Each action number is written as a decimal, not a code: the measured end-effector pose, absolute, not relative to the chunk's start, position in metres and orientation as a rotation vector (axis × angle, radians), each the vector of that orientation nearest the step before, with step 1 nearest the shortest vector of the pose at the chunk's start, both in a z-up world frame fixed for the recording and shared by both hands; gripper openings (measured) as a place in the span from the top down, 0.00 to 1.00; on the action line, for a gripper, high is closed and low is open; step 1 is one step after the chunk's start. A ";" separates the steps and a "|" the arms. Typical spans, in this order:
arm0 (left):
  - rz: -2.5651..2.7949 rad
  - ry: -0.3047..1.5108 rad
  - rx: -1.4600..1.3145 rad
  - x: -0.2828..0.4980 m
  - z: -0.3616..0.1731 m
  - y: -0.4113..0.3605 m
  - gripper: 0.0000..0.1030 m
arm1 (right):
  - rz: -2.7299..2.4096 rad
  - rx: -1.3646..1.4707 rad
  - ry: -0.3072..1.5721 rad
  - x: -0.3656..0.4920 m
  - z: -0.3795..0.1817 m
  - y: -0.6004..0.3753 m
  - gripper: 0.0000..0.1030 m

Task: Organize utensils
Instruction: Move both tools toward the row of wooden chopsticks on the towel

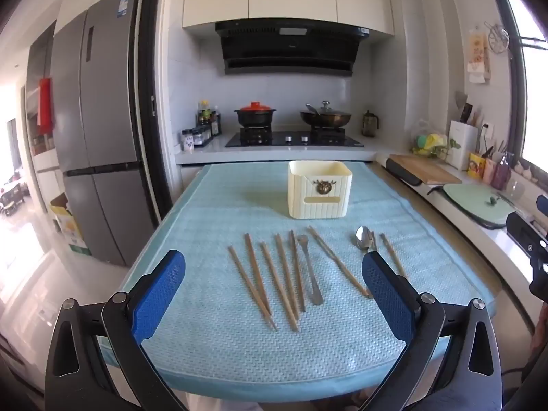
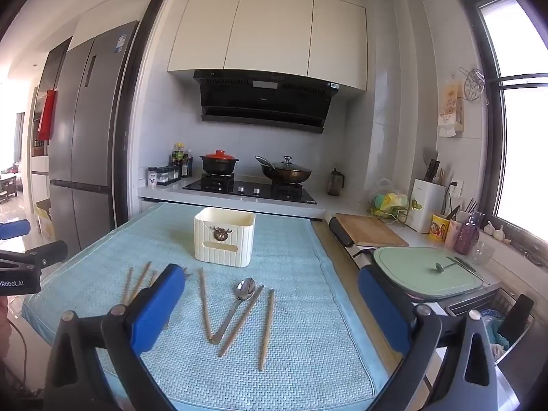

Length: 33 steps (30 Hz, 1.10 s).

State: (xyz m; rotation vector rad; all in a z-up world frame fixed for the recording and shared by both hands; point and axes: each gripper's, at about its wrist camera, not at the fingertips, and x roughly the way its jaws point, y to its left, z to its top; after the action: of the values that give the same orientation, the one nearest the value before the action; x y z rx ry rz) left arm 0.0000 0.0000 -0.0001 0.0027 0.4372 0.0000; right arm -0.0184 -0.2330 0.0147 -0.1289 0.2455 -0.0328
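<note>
with the blue mat (image 1: 212,342) bare of any grip, the cream holder (image 1: 320,189) at twelve o'clock, and chopsticks (image 1: 255,269), fork (image 1: 310,267) and spoon (image 2: 245,288) loose before it, both your left gripper (image 1: 274,294) and right gripper (image 2: 270,304) gape empty, so pinch one chopstick mid-shaft first.

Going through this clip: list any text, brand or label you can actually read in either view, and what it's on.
"nRobot.AI", cut off at the frame's left edge: on the black body of the left claw, seen in the right wrist view.
Blue-and-white sticker on the fridge: too small to read.
White label on the range hood: too small to read.
Yellow printed cup by the window: print blurred.
</note>
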 end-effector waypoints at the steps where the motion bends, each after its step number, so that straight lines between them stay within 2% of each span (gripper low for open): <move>1: 0.001 0.439 0.003 0.000 0.000 0.000 0.00 | -0.033 -0.129 0.245 -0.019 0.015 -0.233 0.00; 18: 0.025 0.436 -0.015 0.004 -0.009 -0.003 0.00 | -0.047 -0.115 0.249 -0.015 0.015 -0.236 0.00; 33: -0.004 0.518 0.060 0.016 -0.014 -0.009 0.00 | -0.058 -0.086 0.250 -0.012 0.013 -0.246 0.00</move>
State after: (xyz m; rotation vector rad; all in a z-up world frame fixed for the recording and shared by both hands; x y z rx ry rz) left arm 0.0159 -0.0094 -0.0143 0.0603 0.5182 -0.0039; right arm -0.0119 -0.2455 0.0133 -0.0861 0.2502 -0.0582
